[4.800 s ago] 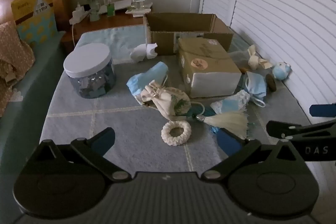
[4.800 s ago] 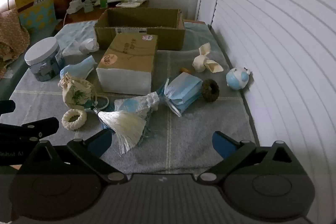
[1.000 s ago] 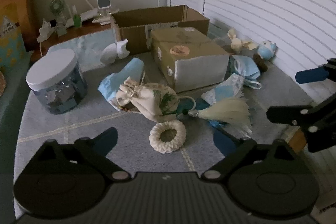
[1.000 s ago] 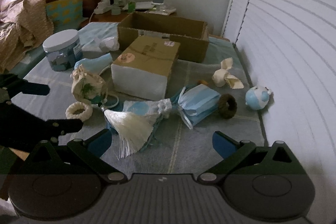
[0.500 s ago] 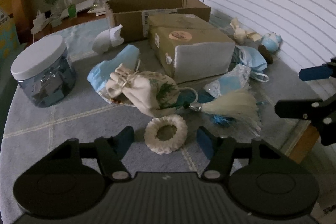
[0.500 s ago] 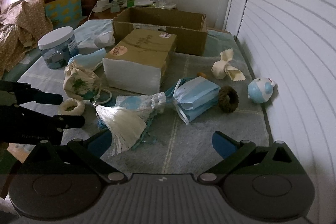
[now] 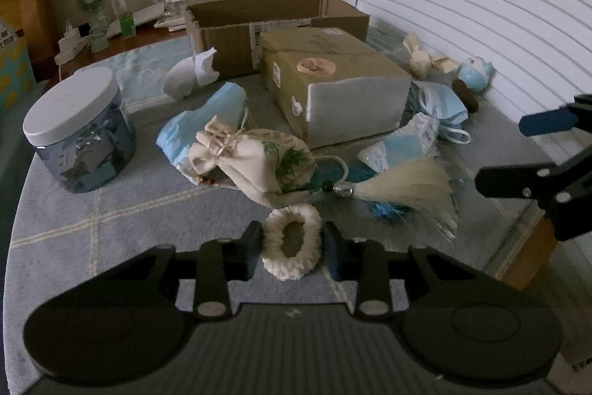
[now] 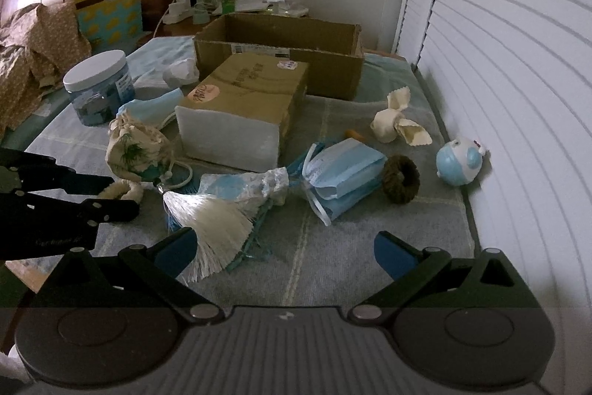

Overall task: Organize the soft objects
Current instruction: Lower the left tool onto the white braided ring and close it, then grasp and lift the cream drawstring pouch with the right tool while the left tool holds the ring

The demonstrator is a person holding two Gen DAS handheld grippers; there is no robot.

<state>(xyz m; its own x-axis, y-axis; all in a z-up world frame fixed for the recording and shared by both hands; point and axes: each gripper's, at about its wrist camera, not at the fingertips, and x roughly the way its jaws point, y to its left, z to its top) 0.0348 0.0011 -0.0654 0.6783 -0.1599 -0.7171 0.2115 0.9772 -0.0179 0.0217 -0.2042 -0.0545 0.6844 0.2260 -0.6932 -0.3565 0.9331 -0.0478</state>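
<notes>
In the left wrist view, the left gripper (image 7: 291, 248) has just been closing and now pinches one cream knitted ring-shaped scrunchie (image 7: 291, 241) at the near edge of the grey blanket (image 7: 111, 210), its long axis running near to far (squeezed into an oval). In the right wrist view, the right gripper (image 8: 285, 252) stands spread wide and holds nothing, its left finger beside one white tassel (image 8: 211, 224) whose fringe points near; two blue face masks and one dark scrunchie (image 8: 401, 178) lie farther off.

Two cardboard boxes: one open (image 8: 277, 58) at twelve o'clock, one closed (image 8: 240, 106) before it. Two scrunchies: white (image 7: 291, 241), brown (image 8: 400, 178). One jar (image 8: 98, 86), one pouch (image 7: 259, 161), one tassel (image 8: 211, 221), one round blue toy (image 8: 460, 163) at three o'clock.
</notes>
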